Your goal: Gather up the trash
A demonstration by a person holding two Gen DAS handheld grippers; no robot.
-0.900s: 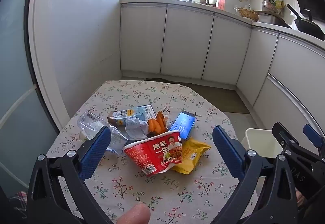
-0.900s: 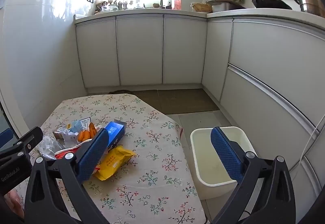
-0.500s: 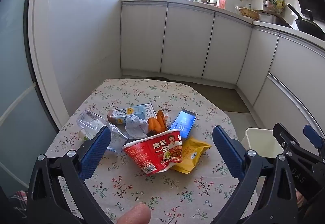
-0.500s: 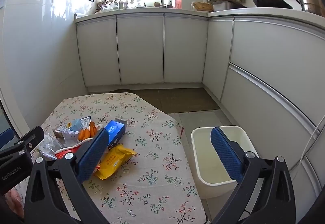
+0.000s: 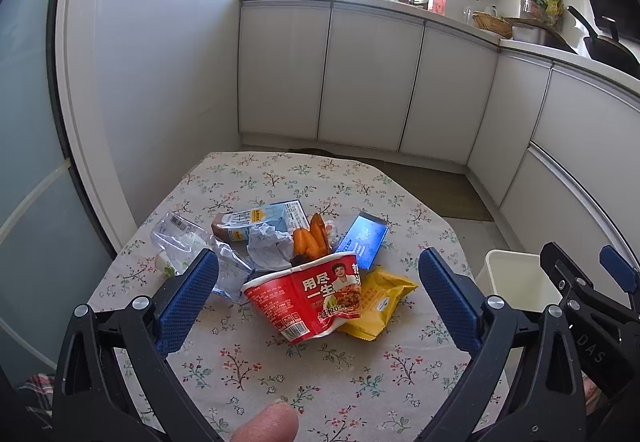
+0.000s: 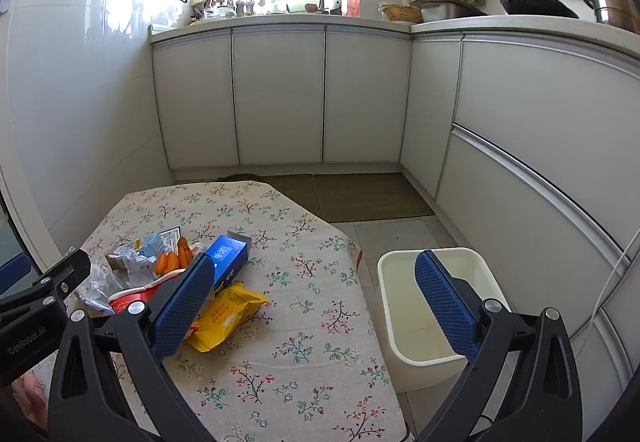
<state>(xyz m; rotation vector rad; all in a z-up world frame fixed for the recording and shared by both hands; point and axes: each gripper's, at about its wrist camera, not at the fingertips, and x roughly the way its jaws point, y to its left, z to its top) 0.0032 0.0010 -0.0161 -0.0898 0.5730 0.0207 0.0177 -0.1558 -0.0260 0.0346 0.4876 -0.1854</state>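
A pile of trash lies on the floral tablecloth (image 5: pixel 280 370): a crushed red noodle cup (image 5: pixel 308 298), a yellow snack packet (image 5: pixel 380 298), a blue box (image 5: pixel 362 244), carrots (image 5: pixel 310 240), crumpled paper (image 5: pixel 268 246), a milk carton (image 5: pixel 260 219) and a clear plastic bag (image 5: pixel 188 242). My left gripper (image 5: pixel 318 300) is open and empty, held just in front of the noodle cup. My right gripper (image 6: pixel 320 306) is open and empty, above the table's right edge, with the yellow packet (image 6: pixel 228 316) near its left finger. A white bin (image 6: pixel 424 318) stands on the floor to the right of the table.
White kitchen cabinets (image 6: pixel 280 97) line the back and right. A brown mat (image 6: pixel 360 197) lies on the floor beyond the table. A white wall and a glass door (image 5: pixel 28 161) close off the left. The bin also shows in the left wrist view (image 5: pixel 520 282).
Both grippers have drifted slightly; the view of the table has shifted a little. Nothing was taken hold of and the trash has not moved.
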